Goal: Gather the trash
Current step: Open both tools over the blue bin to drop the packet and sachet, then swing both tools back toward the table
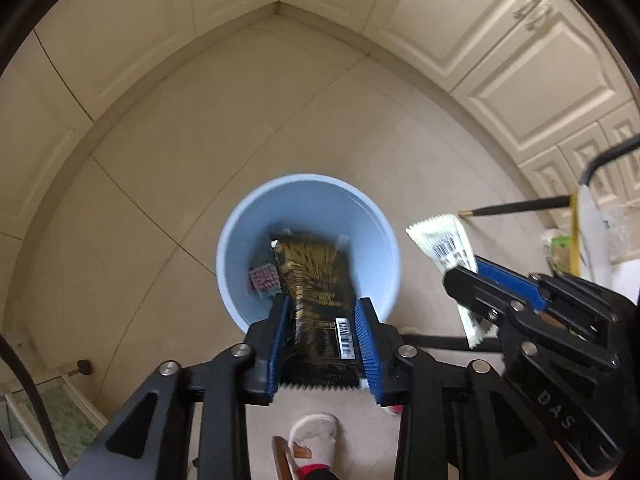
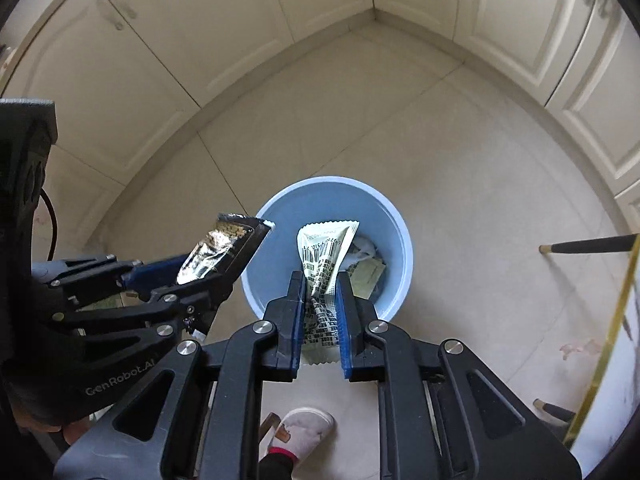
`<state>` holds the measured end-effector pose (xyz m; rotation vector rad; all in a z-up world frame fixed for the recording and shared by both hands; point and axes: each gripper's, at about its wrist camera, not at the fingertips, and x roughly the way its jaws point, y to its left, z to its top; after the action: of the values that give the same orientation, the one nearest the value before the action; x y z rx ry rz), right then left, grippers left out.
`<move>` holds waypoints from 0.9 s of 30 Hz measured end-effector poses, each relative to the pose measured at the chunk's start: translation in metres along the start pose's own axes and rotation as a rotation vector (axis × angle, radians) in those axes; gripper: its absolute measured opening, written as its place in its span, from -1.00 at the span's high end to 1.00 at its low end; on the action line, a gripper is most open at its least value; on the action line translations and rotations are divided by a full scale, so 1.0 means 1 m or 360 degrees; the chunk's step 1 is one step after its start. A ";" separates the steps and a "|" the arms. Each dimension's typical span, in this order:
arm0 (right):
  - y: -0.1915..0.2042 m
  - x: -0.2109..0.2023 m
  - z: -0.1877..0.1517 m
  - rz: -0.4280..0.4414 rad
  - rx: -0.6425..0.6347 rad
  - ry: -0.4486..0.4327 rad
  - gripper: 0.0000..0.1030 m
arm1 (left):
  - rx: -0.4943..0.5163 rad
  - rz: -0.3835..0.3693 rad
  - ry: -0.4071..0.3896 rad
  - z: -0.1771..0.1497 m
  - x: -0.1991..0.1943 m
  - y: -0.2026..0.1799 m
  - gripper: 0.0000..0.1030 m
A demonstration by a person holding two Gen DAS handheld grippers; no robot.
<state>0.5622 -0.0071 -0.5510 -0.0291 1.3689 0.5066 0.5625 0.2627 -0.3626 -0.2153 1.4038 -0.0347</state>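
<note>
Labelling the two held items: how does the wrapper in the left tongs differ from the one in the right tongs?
Colour: the left tongs carry a black-and-gold wrapper; the right tongs carry a white wrapper with black print.
Shape: the black-and-gold wrapper is broad and flat; the white wrapper is pinched narrow and creased.
Shared: both bear barcodes, have crimped ends and hang above the blue bin, which already has litter inside.
</note>
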 end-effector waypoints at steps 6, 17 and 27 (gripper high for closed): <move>-0.002 0.004 0.001 0.0041 0.0025 -0.0010 0.61 | -0.0110 0.0035 -0.0033 0.017 -0.001 -0.001 -0.11; 0.039 -0.041 -0.002 0.0034 -0.0012 -0.0142 -0.23 | -0.0261 0.0090 -0.0170 -0.044 -0.087 0.004 -0.34; 0.091 -0.164 -0.023 -0.0109 -0.0086 -0.0371 -0.96 | -0.0232 0.0231 -0.0515 -0.113 -0.207 -0.028 -0.63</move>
<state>0.4898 0.0137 -0.3775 -0.0594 1.1227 0.4741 0.4198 0.2518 -0.1736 -0.2282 1.0961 0.2145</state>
